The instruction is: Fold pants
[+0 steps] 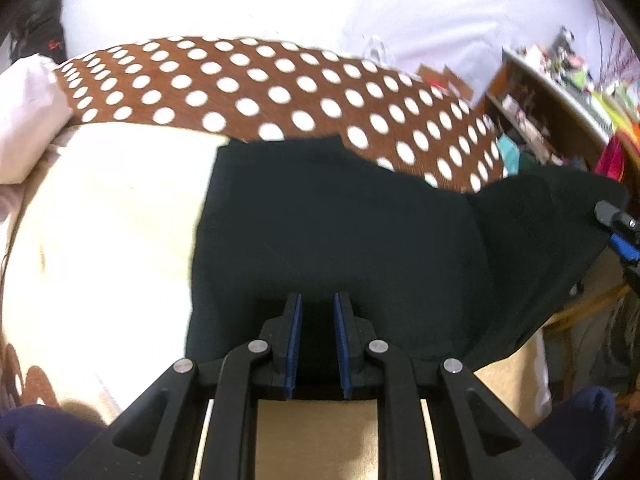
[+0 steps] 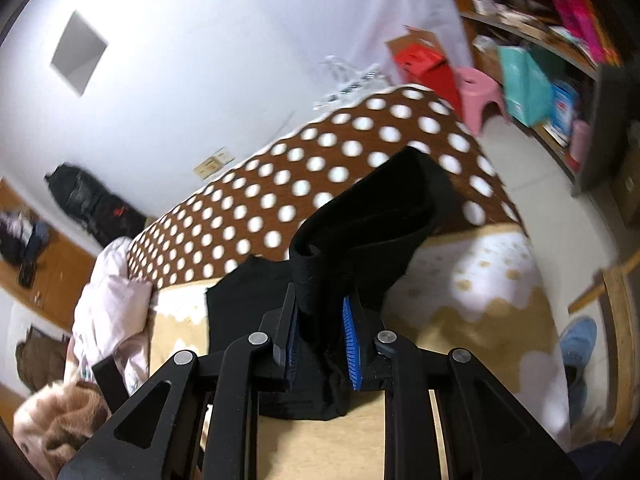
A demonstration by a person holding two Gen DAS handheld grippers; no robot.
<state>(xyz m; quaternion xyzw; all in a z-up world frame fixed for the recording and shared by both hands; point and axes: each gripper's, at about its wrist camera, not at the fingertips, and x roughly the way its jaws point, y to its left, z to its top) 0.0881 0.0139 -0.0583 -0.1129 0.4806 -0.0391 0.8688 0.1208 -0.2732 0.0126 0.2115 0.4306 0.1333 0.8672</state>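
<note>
The black pants (image 1: 340, 232) lie across the cream bedspread (image 1: 112, 224), reaching back onto its brown polka-dot part (image 1: 256, 88). My left gripper (image 1: 318, 304) is at the near edge of the pants, its jaws a small gap apart with black cloth between them. My right gripper (image 2: 320, 308) is shut on a bunched fold of the pants (image 2: 372, 216) and holds it lifted above the bed. The right gripper also shows at the right edge of the left wrist view (image 1: 618, 228), at the raised end of the cloth.
A pale pink garment (image 2: 108, 304) lies bunched at the bed's left side. A fuzzy brown-and-cream blanket (image 2: 52, 416) sits near it. Right of the bed are a pink stool (image 2: 480, 92), a red box (image 2: 424, 64) and cluttered wooden shelves (image 2: 560, 60). A black bag (image 2: 88, 200) stands by the wall.
</note>
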